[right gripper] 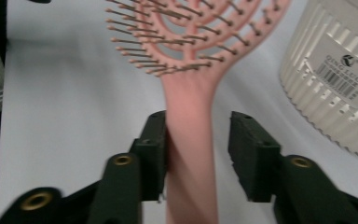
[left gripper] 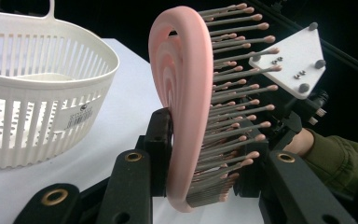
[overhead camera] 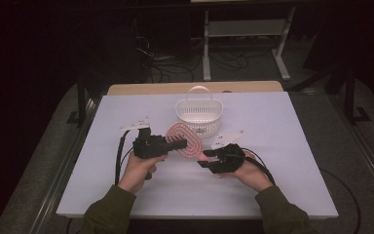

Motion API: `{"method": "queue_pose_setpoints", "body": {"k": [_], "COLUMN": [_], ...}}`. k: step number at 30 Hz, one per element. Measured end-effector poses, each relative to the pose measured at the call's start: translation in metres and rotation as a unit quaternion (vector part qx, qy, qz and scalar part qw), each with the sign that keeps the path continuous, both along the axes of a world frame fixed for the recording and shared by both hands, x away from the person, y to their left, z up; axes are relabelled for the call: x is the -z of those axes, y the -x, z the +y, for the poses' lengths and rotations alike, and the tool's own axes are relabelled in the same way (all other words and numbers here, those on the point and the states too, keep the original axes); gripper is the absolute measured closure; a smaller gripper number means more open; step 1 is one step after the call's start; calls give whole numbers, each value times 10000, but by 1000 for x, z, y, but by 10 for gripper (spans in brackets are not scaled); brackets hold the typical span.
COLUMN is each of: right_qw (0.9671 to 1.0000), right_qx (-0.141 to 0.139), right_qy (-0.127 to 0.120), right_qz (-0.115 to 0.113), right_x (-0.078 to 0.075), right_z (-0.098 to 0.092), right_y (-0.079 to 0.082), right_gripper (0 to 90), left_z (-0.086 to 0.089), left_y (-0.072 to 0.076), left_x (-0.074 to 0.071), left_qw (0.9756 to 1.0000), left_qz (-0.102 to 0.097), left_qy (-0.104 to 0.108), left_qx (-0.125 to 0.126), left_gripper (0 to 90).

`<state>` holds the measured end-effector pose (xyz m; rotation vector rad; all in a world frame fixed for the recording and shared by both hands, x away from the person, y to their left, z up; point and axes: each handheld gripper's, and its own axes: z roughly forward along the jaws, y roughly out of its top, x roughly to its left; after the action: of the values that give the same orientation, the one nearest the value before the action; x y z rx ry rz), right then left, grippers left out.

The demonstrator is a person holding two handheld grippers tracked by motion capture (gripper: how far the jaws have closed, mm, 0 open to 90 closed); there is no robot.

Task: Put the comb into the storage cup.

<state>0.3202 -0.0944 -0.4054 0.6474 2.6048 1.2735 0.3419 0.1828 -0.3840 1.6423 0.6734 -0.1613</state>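
Note:
A pink vented hairbrush (overhead camera: 182, 139) with metal pins is held in the air above the white table, in front of a white slatted basket (overhead camera: 199, 117). My left gripper (overhead camera: 177, 142) is shut on the brush's head (left gripper: 186, 93), one pad on its back and the other against the pin side. My right gripper (overhead camera: 205, 158) has the brush's handle (right gripper: 191, 121) between its jaws. The handle rests against one pad, a clear gap separates it from the other, so this gripper is open (right gripper: 203, 151).
The white basket (left gripper: 37, 93) with a loop handle stands just behind the brush, near the table's middle; its barcode label shows (right gripper: 340, 70). The white table cover (overhead camera: 272, 161) reaches well out to both sides. A dark floor with cables and a shelf frame lies beyond.

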Motion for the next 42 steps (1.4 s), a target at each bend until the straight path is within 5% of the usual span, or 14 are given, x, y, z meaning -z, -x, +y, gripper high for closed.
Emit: {"method": "queue_pose_setpoints", "body": {"k": [13,23,42], "right_qw": [9970,9941,9903], "right_qx": [676,949,1299], "right_qy": [-210,-326,-357], "right_qz": [302,409,326], "right_x": [-1,2,15], "right_z": [-10,-18,-49], "right_y": [-6,-5,9], "right_gripper": [176,28,0], "left_z": [12,19,29], "left_y": [-2,-3,-4], "left_x": [-4,-6,-10], "left_qw": [9998,9995,9989], "left_qz": [-64,-105,-141], "left_qy": [56,74,144], "left_qx": [-191,-292,-427], "left_gripper": [656,657,657]}}
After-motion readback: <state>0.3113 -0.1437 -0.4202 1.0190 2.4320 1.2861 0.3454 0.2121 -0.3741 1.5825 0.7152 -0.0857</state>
